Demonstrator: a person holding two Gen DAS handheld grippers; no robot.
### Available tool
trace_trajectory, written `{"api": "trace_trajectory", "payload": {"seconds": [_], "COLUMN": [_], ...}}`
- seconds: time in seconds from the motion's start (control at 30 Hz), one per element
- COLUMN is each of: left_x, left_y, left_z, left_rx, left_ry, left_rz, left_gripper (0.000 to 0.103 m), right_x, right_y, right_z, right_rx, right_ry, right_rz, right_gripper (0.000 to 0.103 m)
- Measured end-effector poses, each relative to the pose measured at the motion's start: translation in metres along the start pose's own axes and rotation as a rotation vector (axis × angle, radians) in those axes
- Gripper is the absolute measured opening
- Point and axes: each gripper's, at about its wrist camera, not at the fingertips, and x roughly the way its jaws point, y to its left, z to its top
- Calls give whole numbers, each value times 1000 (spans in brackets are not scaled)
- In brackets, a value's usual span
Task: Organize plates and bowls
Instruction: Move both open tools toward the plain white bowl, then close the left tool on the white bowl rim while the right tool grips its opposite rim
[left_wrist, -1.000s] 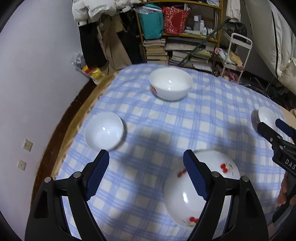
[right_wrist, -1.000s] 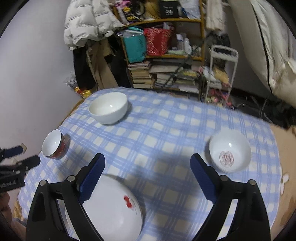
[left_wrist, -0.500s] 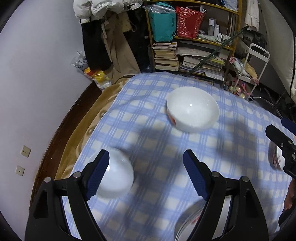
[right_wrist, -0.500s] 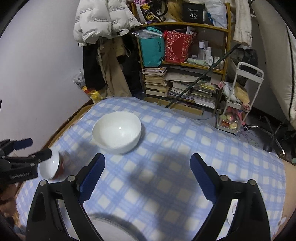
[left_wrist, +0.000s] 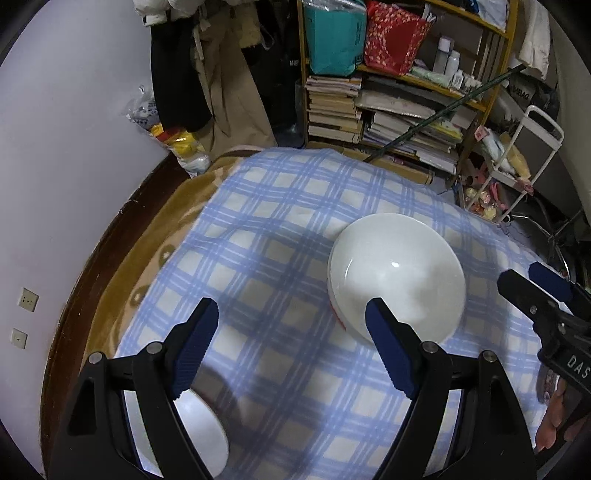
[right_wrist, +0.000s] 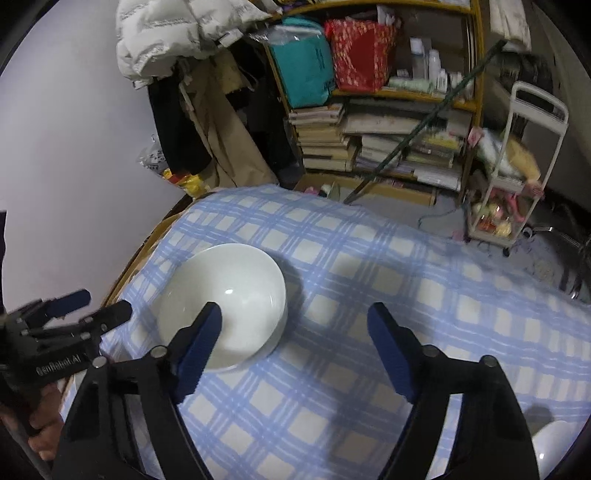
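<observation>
The large white bowl (left_wrist: 397, 275) lies just beyond the left gripper (left_wrist: 291, 341)'s right fingertip, outside its released, empty jaws. The right gripper (right_wrist: 295, 339), likewise spread and empty, has the bowl behind its left fingertip.

Large white bowl (left_wrist: 397, 273) upright on the checked cloth, smaller white bowl (left_wrist: 201, 439) nearer, well apart.

A blue-and-white checked cloth (left_wrist: 280, 229) covered the low rounded table, with a tan patterned blanket (left_wrist: 162, 236) showing beneath it along the wall-side edge. On the cloth stood a large, deep white ceramic bowl (left_wrist: 397, 280), upright toward the far end. A smaller white bowl (left_wrist: 201, 439) sat near the close left edge. Another white bowl (right_wrist: 554, 446) rested at the near right corner, only partly seen.
</observation>
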Motion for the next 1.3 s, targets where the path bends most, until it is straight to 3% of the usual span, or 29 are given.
{"api": "trace_trajectory", "payload": {"seconds": [0.1,0.27,0.37,0.43,0.6,0.77,0.97,1.3], "left_x": [18,40,46,51,69,76,55,21], "left_y": [-6,-8,-10,-11,-8,-16,-34,-30], "left_z": [0,0,1,3,9,-1,-12,-33], "left_rx": [0,-30,-40,-52,-134,-104,-12,-33], "left_ry": [35,94,105,122,197,241,205,228], "left_rz": [4,-16,-21,-29,-66,-127,-94,-156], "left_gripper": [79,56,45,35,23,13,12,13], "right_x": [17,43,55,63,76,82,73,36], "right_y": [-4,-5,2,6,5,-8,4,6], "right_z": [1,4,3,2,-4,-15,-29,-44], "right_rx": [31,99,70,60,86,182,101,86], "right_ry": [33,116,158,181,228,278,281,278], "right_rz": [21,91,76,64,48,105,29,39], "right_gripper": [70,50,44,32,17,17,13,14]}}
